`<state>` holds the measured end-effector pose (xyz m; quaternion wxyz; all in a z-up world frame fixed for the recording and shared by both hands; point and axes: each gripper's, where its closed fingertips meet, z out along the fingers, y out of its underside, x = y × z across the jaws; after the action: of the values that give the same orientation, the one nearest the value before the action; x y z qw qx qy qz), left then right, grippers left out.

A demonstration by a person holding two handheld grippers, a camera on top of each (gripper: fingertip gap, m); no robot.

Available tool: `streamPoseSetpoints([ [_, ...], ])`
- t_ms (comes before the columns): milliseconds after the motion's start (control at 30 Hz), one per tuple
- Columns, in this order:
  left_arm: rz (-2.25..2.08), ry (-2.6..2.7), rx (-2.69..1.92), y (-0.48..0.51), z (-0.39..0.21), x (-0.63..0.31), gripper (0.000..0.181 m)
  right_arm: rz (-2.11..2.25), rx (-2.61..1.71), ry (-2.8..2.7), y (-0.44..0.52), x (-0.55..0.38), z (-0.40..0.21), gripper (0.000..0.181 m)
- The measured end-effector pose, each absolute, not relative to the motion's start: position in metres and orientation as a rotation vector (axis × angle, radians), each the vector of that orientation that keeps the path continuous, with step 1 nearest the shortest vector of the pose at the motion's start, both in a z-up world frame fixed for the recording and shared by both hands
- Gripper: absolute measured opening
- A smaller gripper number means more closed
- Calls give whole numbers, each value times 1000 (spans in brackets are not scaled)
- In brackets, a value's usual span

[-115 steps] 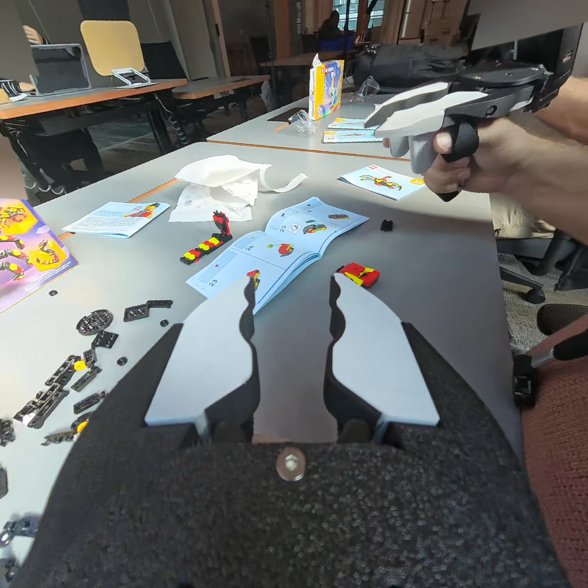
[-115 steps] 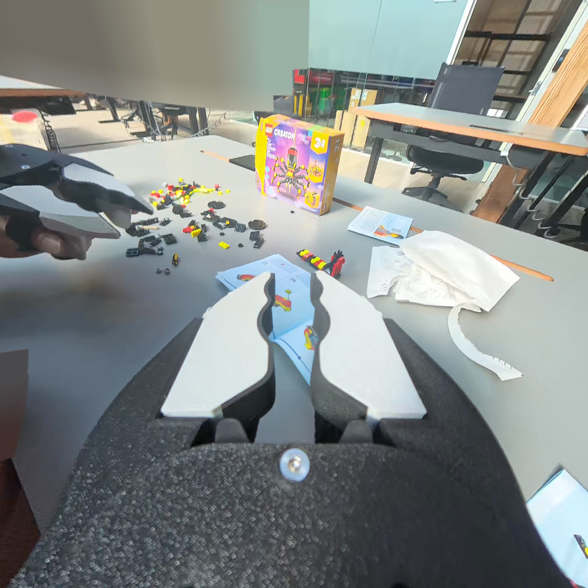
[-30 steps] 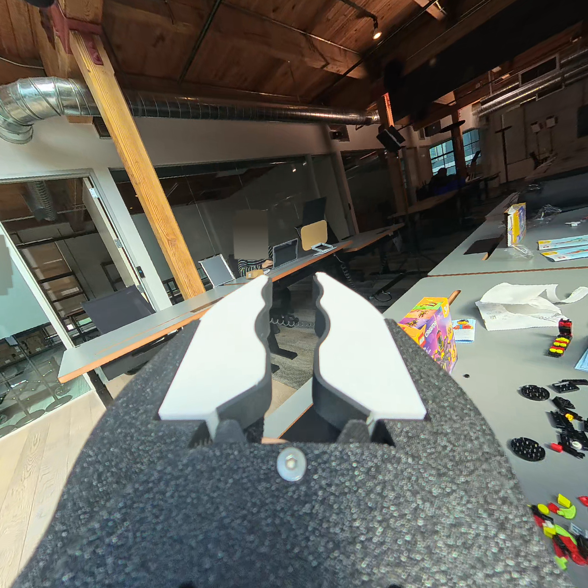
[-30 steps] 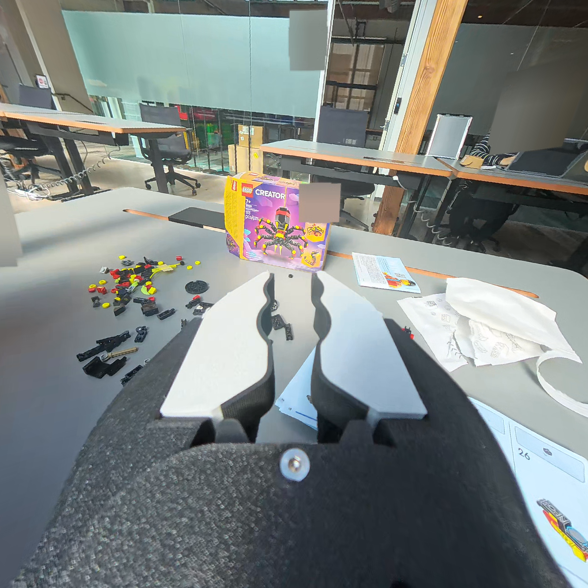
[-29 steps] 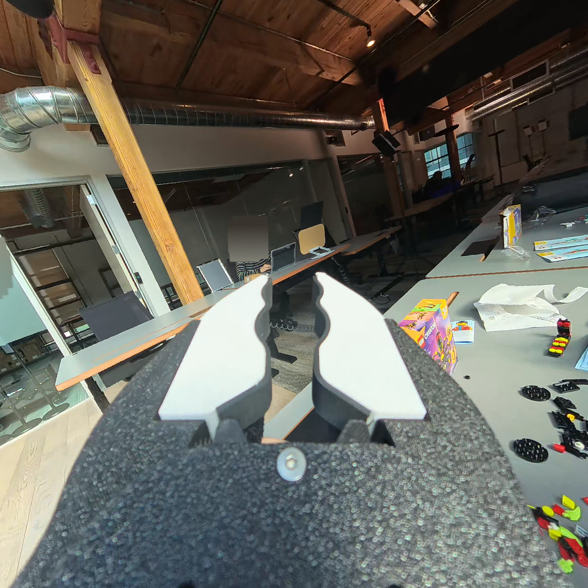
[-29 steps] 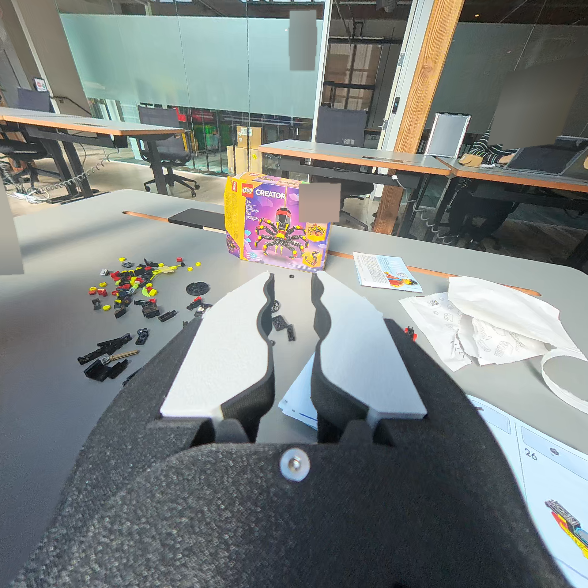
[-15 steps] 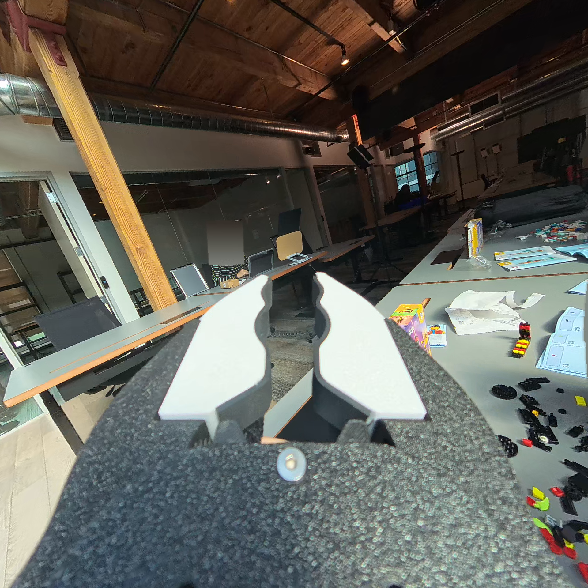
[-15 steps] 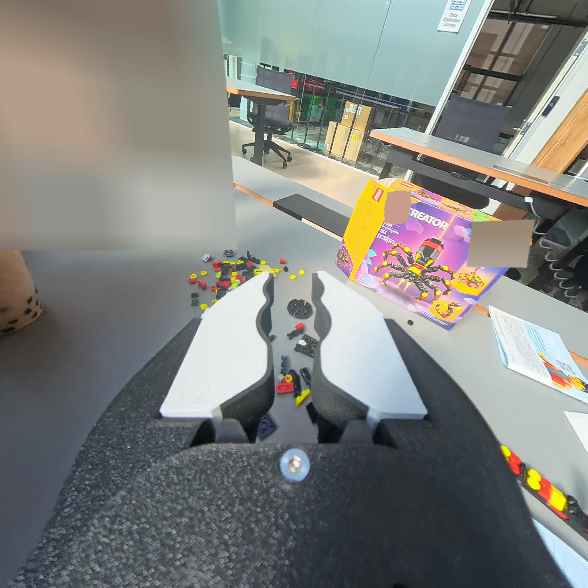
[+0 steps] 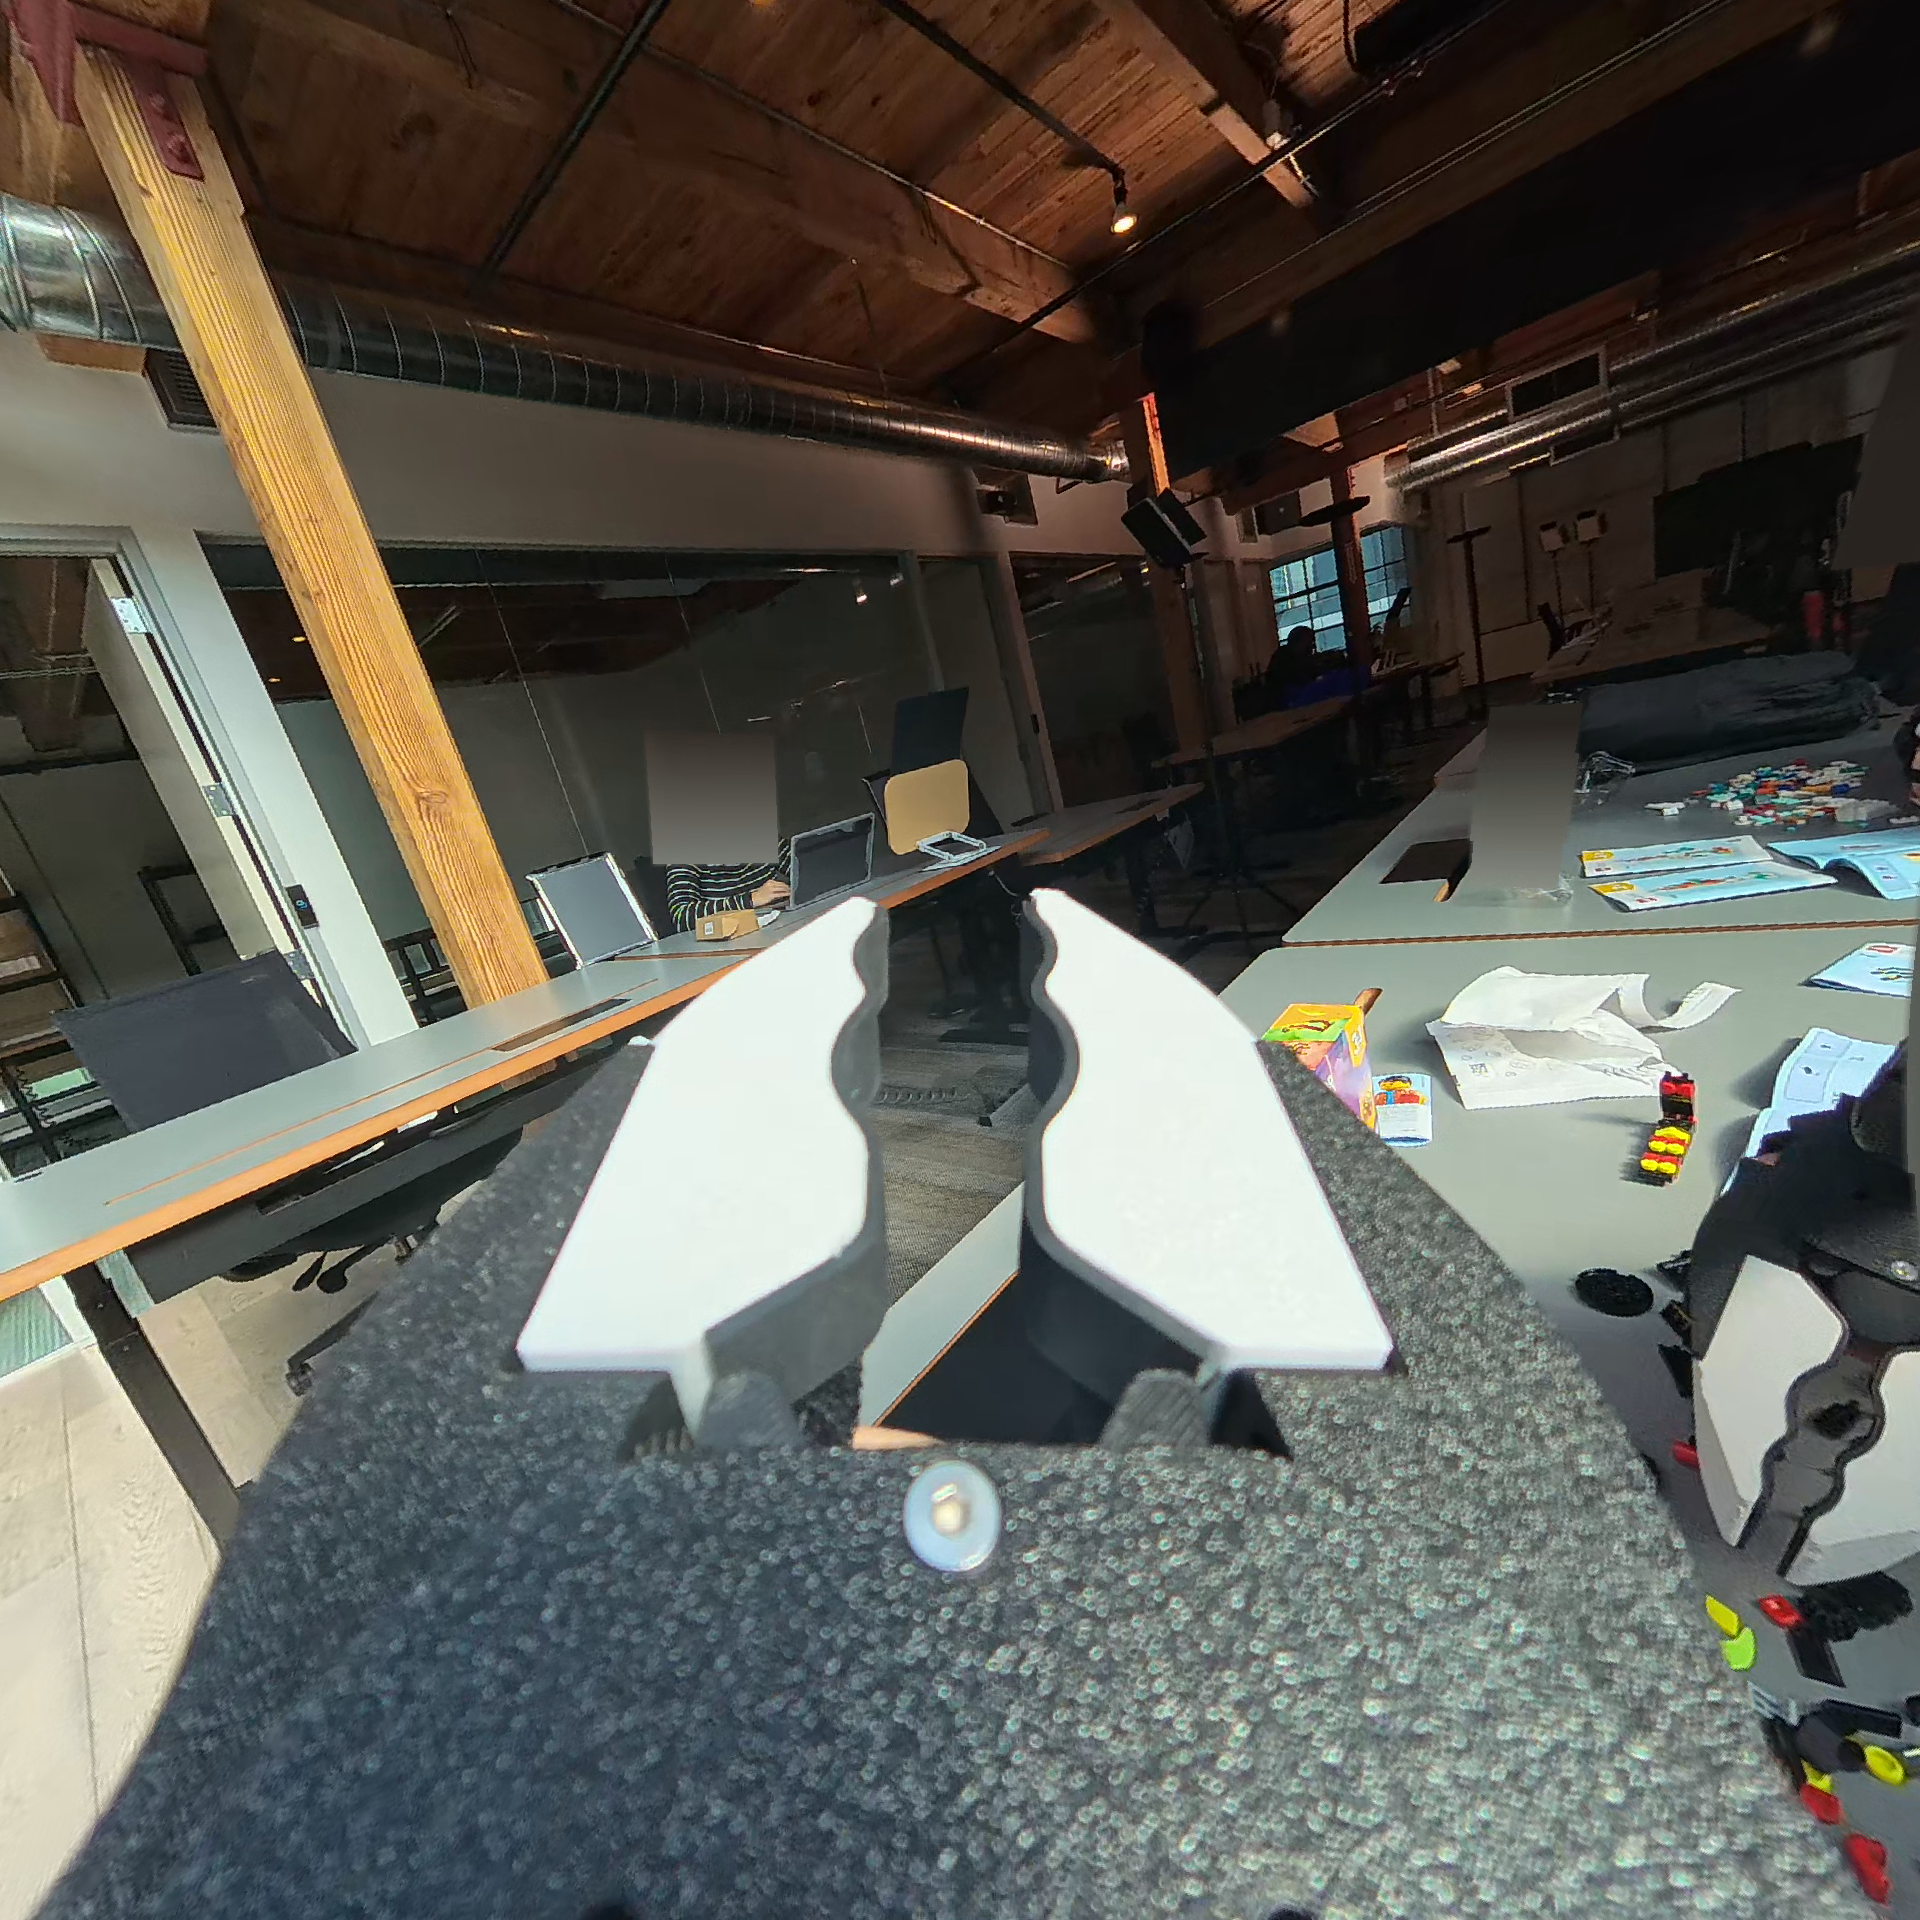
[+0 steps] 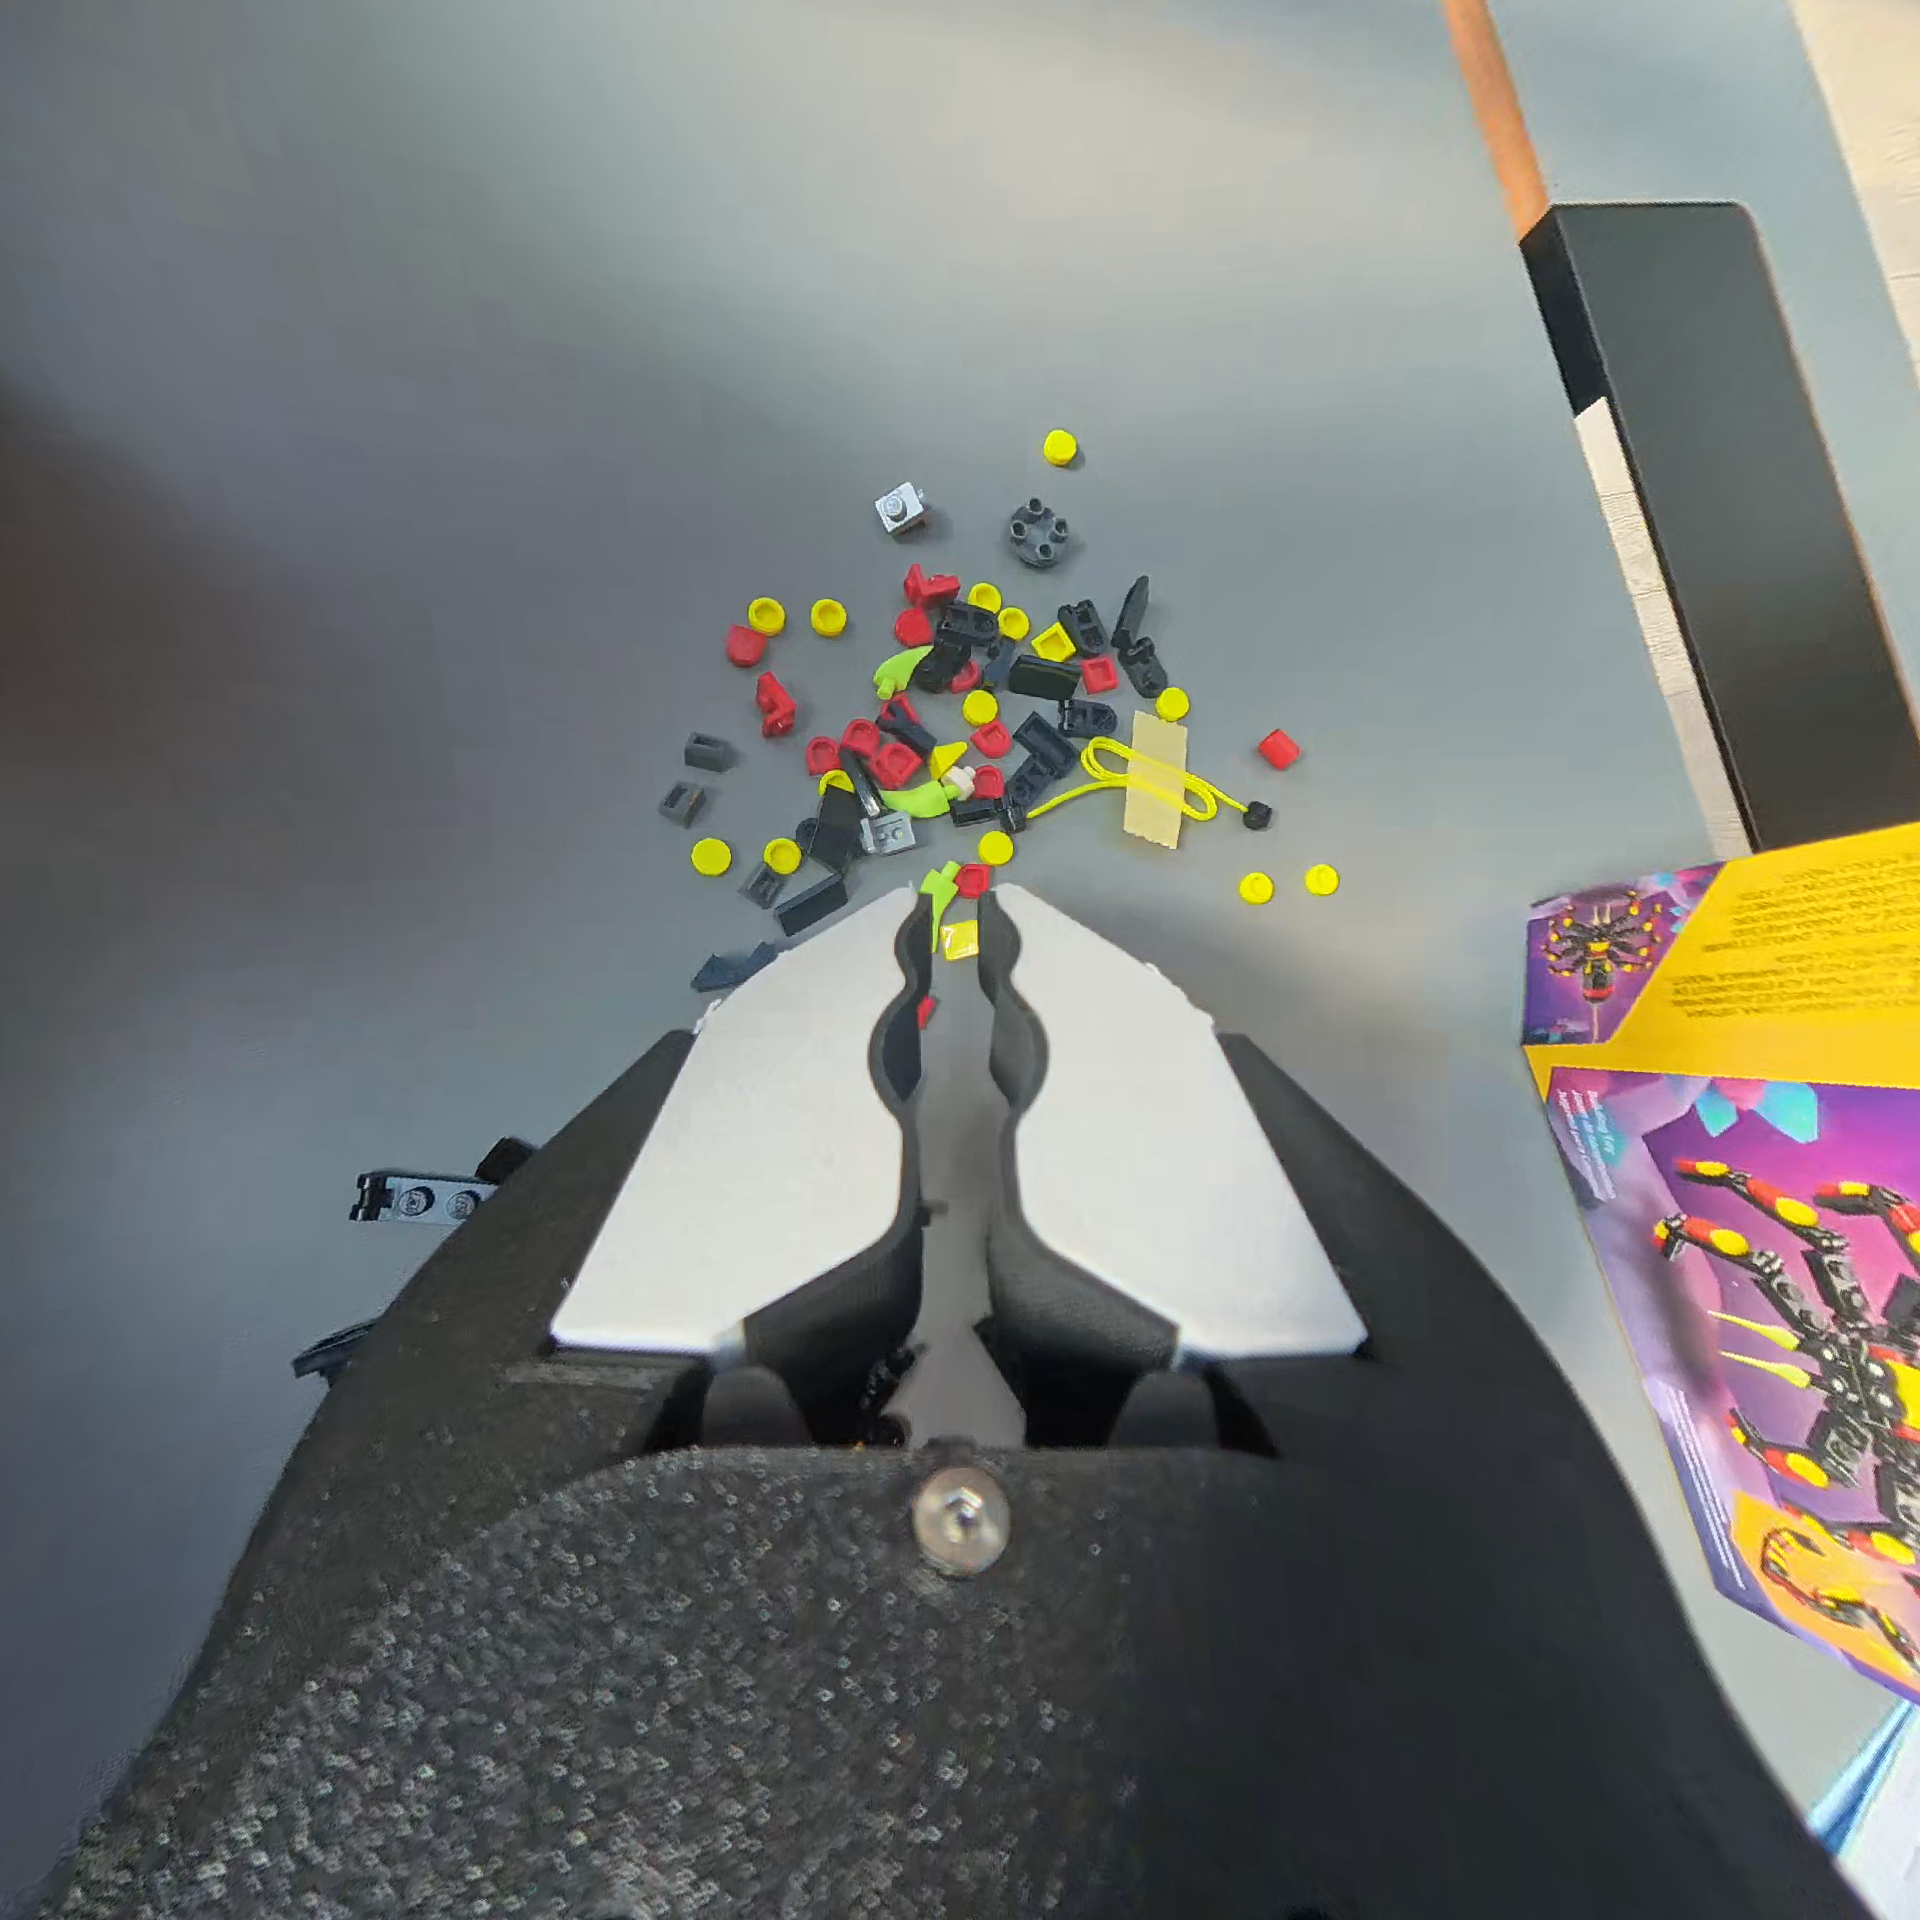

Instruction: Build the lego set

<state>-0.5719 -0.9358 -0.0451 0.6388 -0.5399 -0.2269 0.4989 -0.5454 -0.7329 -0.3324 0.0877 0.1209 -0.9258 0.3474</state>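
My right gripper (image 10: 954, 902) points down at a pile of small red, yellow and black Lego pieces (image 10: 966, 717) on the grey table (image 10: 416, 520), its tips at the pile's near edge. Its jaws stand a narrow gap apart. A yellow piece (image 10: 958, 938) shows in that gap, and I cannot tell whether it is gripped. My left gripper (image 9: 956, 914) is open and empty, raised and pointing past the table edge into the room. In the left wrist view the right gripper (image 9: 1787, 1434) shows tip-down over loose pieces (image 9: 1808, 1652). A red, yellow and black strip build (image 9: 1668, 1132) lies farther back.
The purple and yellow Lego box (image 10: 1745, 1195) stands close to the right of my right gripper and shows in the left wrist view (image 9: 1325, 1044). A black slot (image 10: 1714, 499) lies at the table's far edge. White paper bags (image 9: 1538, 1029) and blue booklets (image 9: 1813, 1070) lie behind. Tip to tip, the grippers are about 35 cm apart.
My right gripper has dropped and tilted down onto the piece pile, and its jaws have narrowed. My left gripper has swung slightly, bringing the right gripper into its view.
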Motion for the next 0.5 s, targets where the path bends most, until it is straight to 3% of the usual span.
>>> streamPoseSetpoints([
  [200,1123,-513,-1229,-934,-46,-572,24,912,404,-2916,-734,-552,-360,18],
  [500,1093,-508,-1223,-932,-46,-571,24,896,457,-2989,-734,-559,-370,10],
])
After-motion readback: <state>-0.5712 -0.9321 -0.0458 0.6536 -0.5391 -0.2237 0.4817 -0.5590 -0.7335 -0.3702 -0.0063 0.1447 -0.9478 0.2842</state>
